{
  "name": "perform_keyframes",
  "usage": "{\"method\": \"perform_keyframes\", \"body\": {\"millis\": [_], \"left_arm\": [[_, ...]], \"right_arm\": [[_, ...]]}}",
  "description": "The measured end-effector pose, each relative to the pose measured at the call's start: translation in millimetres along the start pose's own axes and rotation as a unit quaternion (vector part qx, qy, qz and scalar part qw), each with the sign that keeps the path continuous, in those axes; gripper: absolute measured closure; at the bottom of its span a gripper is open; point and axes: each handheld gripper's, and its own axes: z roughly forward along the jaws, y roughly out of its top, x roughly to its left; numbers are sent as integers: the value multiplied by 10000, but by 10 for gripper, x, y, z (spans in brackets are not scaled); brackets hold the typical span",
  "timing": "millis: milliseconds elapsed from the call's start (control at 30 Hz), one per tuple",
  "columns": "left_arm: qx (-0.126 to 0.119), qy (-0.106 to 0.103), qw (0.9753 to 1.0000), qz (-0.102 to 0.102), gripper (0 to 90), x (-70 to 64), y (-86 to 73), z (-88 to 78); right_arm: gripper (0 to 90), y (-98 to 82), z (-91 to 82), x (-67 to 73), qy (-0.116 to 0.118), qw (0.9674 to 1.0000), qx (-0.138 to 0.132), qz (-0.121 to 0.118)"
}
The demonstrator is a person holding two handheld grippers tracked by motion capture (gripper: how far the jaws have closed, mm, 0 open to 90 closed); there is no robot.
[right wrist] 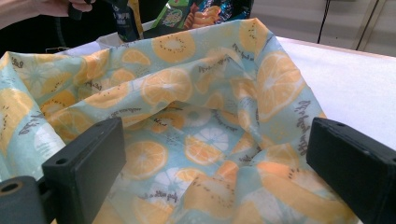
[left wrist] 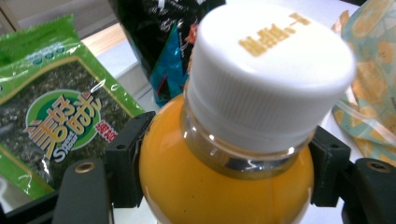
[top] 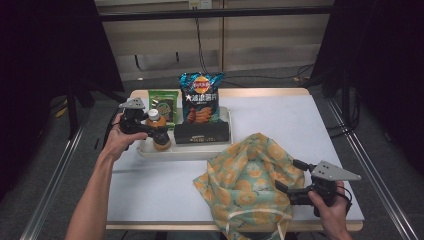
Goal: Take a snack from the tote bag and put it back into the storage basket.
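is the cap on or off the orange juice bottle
On. The white cap sits on the neck of the juice bottle, which stands upright in the tray between the jaws of the left hand-held gripper.

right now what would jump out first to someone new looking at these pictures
The orange juice bottle with its white cap, held in the left gripper over the tray at the table's far left. Then the fruit-print cloth bag slumped near the front edge, with the right gripper open at its side.

Bottle (top: 159, 131) in tray (top: 185, 150); bag (top: 247, 185) right, nearer.
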Motion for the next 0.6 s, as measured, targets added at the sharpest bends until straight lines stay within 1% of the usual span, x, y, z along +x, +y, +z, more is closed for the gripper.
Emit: {"method": "perform_keyframes", "body": {"millis": [33, 100, 133, 267, 367, 500, 533, 600], "left_arm": [[-17, -19, 10000, 23, 301, 16, -8, -14], [-65, -25, 10000, -19, 301, 15, -27, -19], [-88, -51, 9999, 12, 300, 20, -33, -23], [-70, 15, 9999, 74, 297, 7, -35, -18], [-81, 18, 10000, 28, 292, 12, -36, -20], [-79, 178, 9997, -175, 201, 4, -42, -28], [-20, 240, 9996, -122, 191, 9, -44, -34], [-4, 289, 9994, -191, 166, 6, -55, -45]], "right_arm": [[39, 0, 0, 1, 1, 10000, 5, 1], [40, 0, 3, 2, 2, 10000, 3, 0], [39, 0, 4, 3, 3, 10000, 2, 0], [40, 2, 9, 7, 29, 10000, -6, -9], [40, 2, 2, 7, 30, 10000, -6, -13], [40, 1, 0, 1, 10, 10000, 0, -7], [40, 1, 2, 3, 15, 10000, 1, -6], [39, 4, 6, 9, 18, 10000, -10, -10]]}}
